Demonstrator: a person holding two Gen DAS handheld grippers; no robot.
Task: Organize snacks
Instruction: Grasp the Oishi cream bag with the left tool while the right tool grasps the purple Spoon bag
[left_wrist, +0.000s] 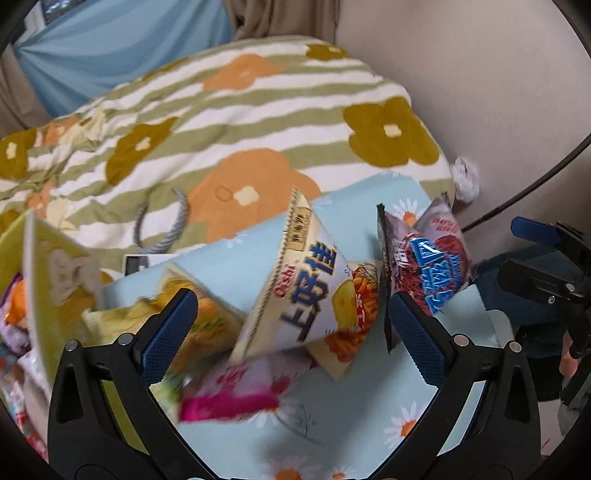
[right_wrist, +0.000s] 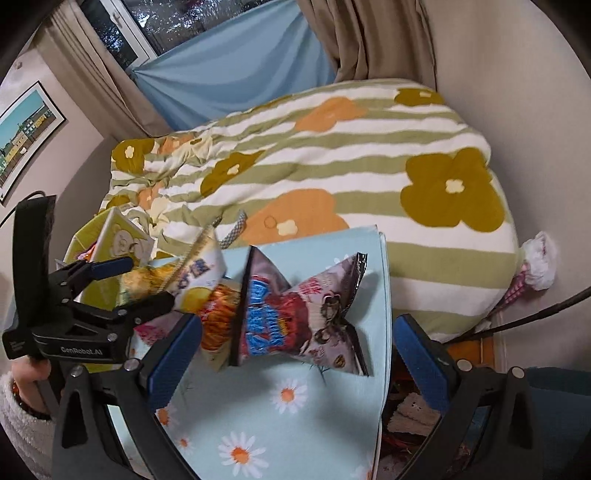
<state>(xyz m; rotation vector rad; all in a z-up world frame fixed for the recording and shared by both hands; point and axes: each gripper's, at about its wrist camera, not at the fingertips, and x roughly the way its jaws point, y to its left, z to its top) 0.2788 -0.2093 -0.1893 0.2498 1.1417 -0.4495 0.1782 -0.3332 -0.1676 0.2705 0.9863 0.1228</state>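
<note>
Snack packs, a white Oishi cheese-stick bag (left_wrist: 306, 291) and a grey-red foil pouch (right_wrist: 295, 317), lie between my spread, empty left gripper (left_wrist: 291, 325) and right gripper (right_wrist: 295, 354) jaws.

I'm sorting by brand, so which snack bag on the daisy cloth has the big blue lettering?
The grey bag at the right end of the pile, by the right gripper. The Oishi bag beside it is white and yellow; the pink bag lies nearer the camera.

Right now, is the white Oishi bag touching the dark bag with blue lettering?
Touching. In the right wrist view the Oishi bag presses against the dark bag's black sealed edge, with no gap between them.
</note>
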